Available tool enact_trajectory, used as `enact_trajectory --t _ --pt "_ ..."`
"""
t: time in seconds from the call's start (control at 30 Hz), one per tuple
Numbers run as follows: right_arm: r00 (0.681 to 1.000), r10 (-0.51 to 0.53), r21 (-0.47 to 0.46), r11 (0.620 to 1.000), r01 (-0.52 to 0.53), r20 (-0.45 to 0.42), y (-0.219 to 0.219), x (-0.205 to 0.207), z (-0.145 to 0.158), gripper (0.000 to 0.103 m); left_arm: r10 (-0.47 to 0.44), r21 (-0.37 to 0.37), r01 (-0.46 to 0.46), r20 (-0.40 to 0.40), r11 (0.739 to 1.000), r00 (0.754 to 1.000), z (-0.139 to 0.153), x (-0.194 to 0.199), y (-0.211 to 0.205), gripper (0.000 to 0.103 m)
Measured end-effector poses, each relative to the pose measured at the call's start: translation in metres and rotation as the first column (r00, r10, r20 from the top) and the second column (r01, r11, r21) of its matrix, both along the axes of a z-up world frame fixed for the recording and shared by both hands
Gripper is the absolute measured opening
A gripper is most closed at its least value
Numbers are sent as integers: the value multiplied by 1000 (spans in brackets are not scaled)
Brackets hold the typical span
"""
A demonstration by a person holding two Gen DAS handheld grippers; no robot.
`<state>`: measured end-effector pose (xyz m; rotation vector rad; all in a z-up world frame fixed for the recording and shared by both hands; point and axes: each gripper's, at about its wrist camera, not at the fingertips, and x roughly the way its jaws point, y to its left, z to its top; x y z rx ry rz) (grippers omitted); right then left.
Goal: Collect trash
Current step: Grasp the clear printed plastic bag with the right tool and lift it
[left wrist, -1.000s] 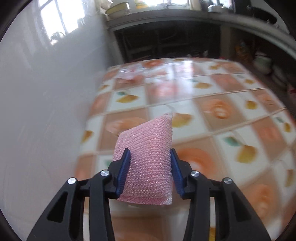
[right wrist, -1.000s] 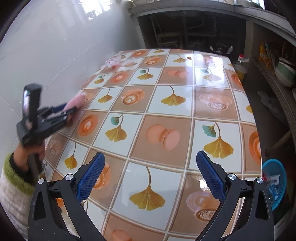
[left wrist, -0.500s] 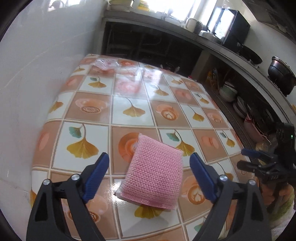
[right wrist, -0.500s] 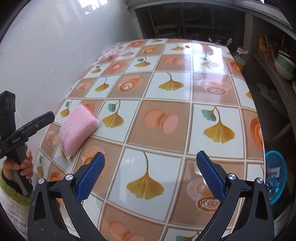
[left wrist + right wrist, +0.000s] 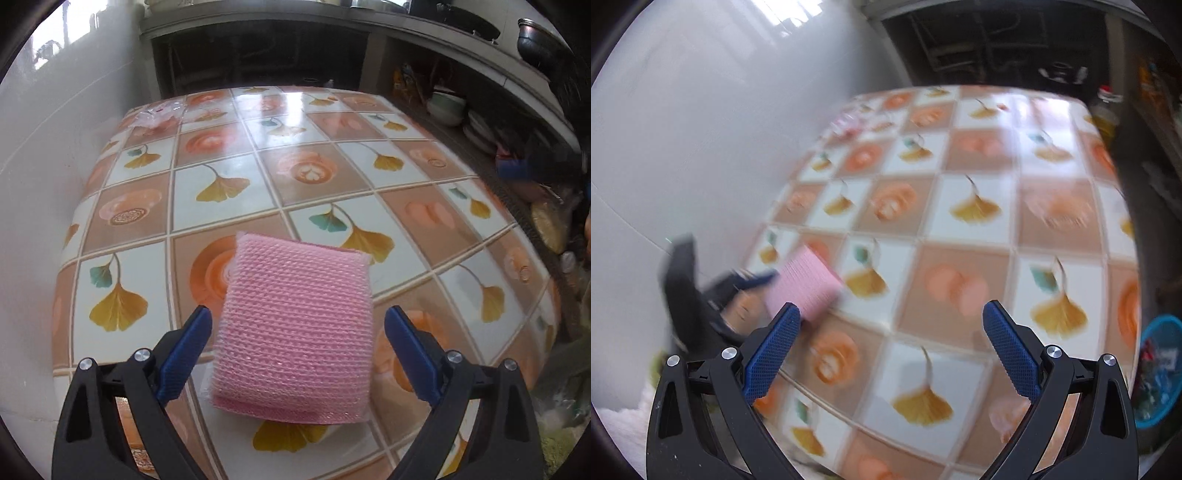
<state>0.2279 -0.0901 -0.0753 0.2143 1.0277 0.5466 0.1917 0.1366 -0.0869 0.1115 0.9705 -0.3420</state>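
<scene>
The table [image 5: 332,155], covered in a glossy patterned cloth, is bare over most of its middle and right side, giving open passage there. A pink scrubbing pad [image 5: 295,332] lies flat near the front left edge, between the spread jaws of the left gripper [image 5: 297,356], neither pad touching it. A white wall [image 5: 55,184] runs close along the left side and bars any approach from there. Crumpled clear plastic wrappers [image 5: 159,112] sit at the far left corner beside the wall. The right gripper [image 5: 892,350] hangs wide open over bare cloth. A blue basket [image 5: 1158,365] stands below the table's right edge.
</scene>
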Motion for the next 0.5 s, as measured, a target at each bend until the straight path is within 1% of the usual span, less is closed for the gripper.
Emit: enact_trajectory --t 0.03,0.1,0.13,0.2,0.23,0.3,0.33,0.4,0.5 --pt "1000 5 25 1000 -5 -1 3 11 3 95 16 -1 -16 -6 1000 1000 -2 0 1 92" --pt "1000 21 75 997 -20 -7 15 43 9 95 51 -11 -51 -12 999 999 -6 0 4 87" --pt "999 31 86 996 -30 -14 22 57 10 95 65 -19 -65 -9 998 998 -7 -1 7 86" --pt "998 57 101 993 -53 -31 43 90 11 95 102 -45 -102 -8 994 995 -8 -2 13 85" --pt "995 87 109 991 -81 -43 62 115 10 95 124 -65 -124 -8 990 992 -9 -2 17 85" --pt "993 102 104 990 -95 -56 86 144 7 93 158 -93 -158 -4 983 987 -9 -3 24 84" --pt "992 112 96 990 -106 -59 104 165 5 93 171 -98 -170 0 981 985 -9 -4 25 84" --pt "990 130 76 989 -126 -52 131 192 2 92 196 -108 -194 6 975 981 -8 -5 29 84" --pt "990 142 0 990 -142 -7 173 236 -1 91 232 -130 -230 1 965 973 -6 -7 38 84"
